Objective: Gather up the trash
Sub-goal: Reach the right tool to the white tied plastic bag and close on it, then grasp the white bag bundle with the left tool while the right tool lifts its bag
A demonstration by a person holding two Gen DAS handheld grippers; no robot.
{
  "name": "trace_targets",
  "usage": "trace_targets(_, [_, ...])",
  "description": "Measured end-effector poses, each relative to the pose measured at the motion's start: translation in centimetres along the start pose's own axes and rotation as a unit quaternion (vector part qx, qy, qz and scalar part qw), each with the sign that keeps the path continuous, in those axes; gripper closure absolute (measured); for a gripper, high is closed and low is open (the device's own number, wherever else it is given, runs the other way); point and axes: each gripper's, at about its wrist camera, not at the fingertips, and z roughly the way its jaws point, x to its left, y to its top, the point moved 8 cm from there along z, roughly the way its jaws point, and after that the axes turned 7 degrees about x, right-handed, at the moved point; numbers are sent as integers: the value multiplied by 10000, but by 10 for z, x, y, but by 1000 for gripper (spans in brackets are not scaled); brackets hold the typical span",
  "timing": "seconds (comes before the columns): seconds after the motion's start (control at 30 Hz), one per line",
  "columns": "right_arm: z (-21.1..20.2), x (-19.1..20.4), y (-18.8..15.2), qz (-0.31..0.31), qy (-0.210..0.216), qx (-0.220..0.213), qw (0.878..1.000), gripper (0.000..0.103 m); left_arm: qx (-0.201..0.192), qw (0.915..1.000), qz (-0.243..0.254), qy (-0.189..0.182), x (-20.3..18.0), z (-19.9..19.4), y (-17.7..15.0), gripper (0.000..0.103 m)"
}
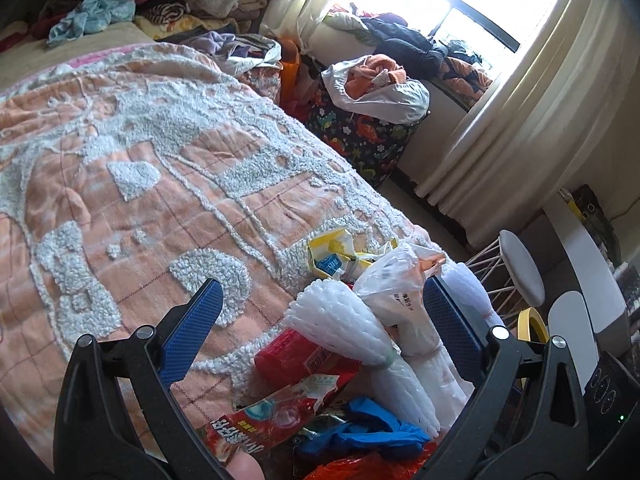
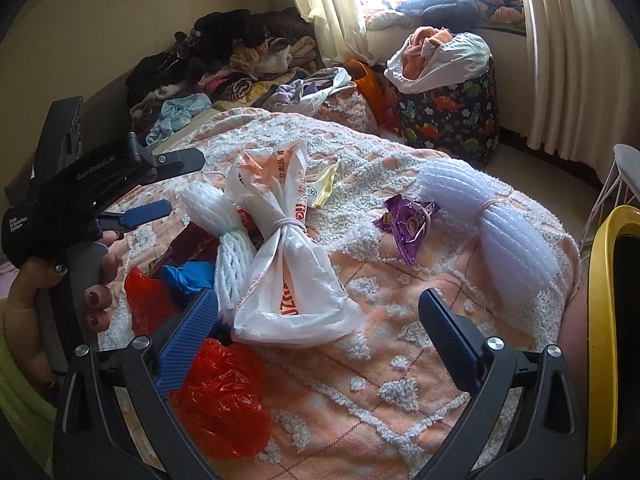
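Both claws wide, holding nothing — right gripper (image 2: pixel 318 334) straddles the tied white printed plastic bag (image 2: pixel 280 264), left gripper (image 1: pixel 320 320) the white foam-net bundle (image 1: pixel 352 332). Risk: thin film slips out on closing, or the blue pad (image 2: pixel 188 340) snags the crumpled red plastic bag (image 2: pixel 220 404) just below it.

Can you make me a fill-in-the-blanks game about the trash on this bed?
1. The crinkly wrapper lying alone between the tied white bag and the foam net bundle is ____.
2. The right gripper has its jaws ____.
3. The blue glove lies on the ____.
4. The fabric bin by the window has ____ printed on it.

Missing words: purple; open; bed; dinosaurs
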Motion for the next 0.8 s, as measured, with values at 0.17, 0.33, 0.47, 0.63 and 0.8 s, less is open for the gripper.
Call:
trace_targets(0.17, [12, -3, -1, 148, 153, 216, 9995, 6, 174, 9997, -95, -169, 1, 9, -5, 24])
trace_targets(0.33, [23, -1, -2, 108, 328, 448, 9984, 19, 268, 9992, -35, -280, -6, 13, -6, 35])
trace_targets(0.47, [28, 5, -6, 92, 451, 581, 9972, 29, 307, 9992, -74, -262, -8, 13, -7, 42])
trace_targets(0.63, [27, 7, -7, 112, 460, 599, 9971, 36, 357, 9991, -52, -222, -13, 13, -11, 57])
trace_targets(0.8, [21, 10, -6, 56, 467, 551, 9974, 48, 265, 9993, 99, -241, -24, 7, -13, 79])
